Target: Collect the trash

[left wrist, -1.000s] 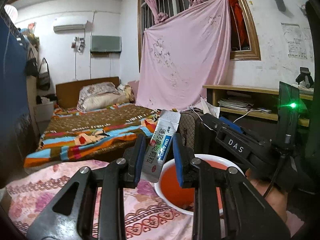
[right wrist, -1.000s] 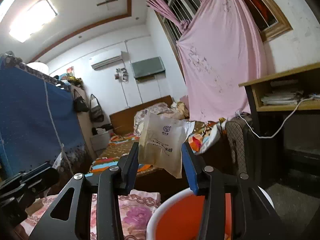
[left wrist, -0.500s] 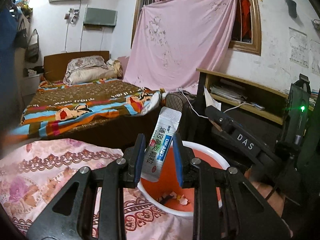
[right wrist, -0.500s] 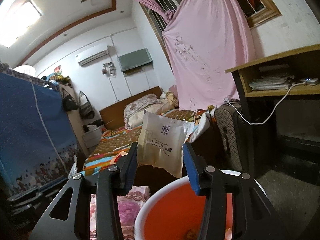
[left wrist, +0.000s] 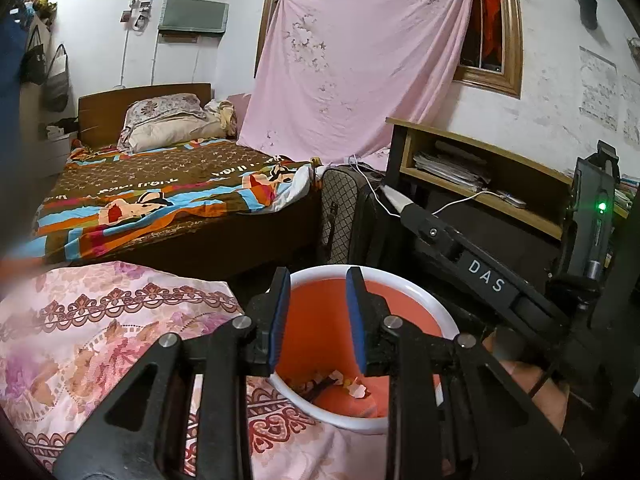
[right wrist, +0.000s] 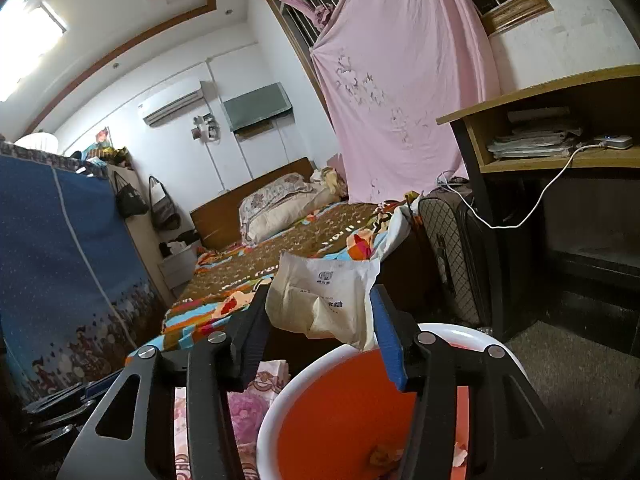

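Gone from my left tongs point(left wrist: 316, 316) is the slim sachet that stood between their blue pads half a second ago; now they hang released, with only a narrow gap between the pads, above the orange bin point(left wrist: 404, 426) with its white rim. Scraps of trash point(left wrist: 344, 384) lie at the bottom of that bin. My right tongs point(right wrist: 316, 328) have just been opening, and the cream packet point(right wrist: 324, 300) sits between the 2 pads, crumpled and tilted, its lower corner hanging just over the bin's white rim point(right wrist: 460, 332). Its left edge rests against the left pad, while on the right I cannot tell whether the blue pad is pressing it, so the grip looks loosened rather than clenched. From the left wrist view the bin stands just beside the pink flowered cloth point(left wrist: 100, 340) that covers the surface below my left tongs, and my right tongs' black body with white lettering point(left wrist: 480, 276) reaches in from the right above the bin. Behind lie the bed with its striped blanket point(left wrist: 168, 200) and a pink sheet point(left wrist: 360, 64) hung over the window.
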Action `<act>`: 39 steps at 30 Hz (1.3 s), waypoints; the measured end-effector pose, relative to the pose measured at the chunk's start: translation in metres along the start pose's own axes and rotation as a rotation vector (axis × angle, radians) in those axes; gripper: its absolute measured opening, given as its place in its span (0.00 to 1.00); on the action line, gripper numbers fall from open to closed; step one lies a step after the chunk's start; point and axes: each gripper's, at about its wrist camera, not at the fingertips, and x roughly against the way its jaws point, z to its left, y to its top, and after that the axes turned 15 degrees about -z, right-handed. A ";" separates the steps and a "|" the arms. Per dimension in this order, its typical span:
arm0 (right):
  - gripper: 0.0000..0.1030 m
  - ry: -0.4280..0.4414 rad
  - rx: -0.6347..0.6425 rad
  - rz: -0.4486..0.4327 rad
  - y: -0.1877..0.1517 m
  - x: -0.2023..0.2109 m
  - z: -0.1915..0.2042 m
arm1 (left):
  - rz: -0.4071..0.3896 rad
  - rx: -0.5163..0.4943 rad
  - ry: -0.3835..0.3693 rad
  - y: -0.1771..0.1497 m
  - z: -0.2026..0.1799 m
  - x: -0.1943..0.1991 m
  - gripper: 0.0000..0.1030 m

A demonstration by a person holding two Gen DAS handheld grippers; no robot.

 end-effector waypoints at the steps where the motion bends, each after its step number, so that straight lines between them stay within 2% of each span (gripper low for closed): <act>1: 0.48 0.000 0.000 0.003 -0.001 -0.001 -0.001 | 0.002 -0.001 0.000 0.000 0.000 0.000 0.13; 12: 0.52 -0.005 0.008 0.048 -0.005 -0.008 -0.002 | 0.012 0.034 0.039 -0.001 0.012 0.001 0.22; 17: 0.61 0.000 0.015 0.058 -0.006 -0.009 0.001 | 0.006 0.050 0.059 0.000 0.020 0.006 0.28; 24: 0.63 0.017 0.019 0.060 -0.009 -0.009 0.007 | -0.010 0.071 0.102 0.002 0.035 0.016 0.35; 27: 0.72 0.027 0.027 0.049 -0.009 -0.008 0.010 | -0.027 0.085 0.127 0.003 0.042 0.023 0.39; 33: 0.76 0.044 0.039 0.018 -0.009 -0.004 0.018 | -0.064 0.116 0.175 0.007 0.058 0.037 0.49; 39: 0.85 0.063 0.049 -0.007 -0.009 0.000 0.025 | -0.108 0.139 0.229 0.009 0.073 0.055 0.64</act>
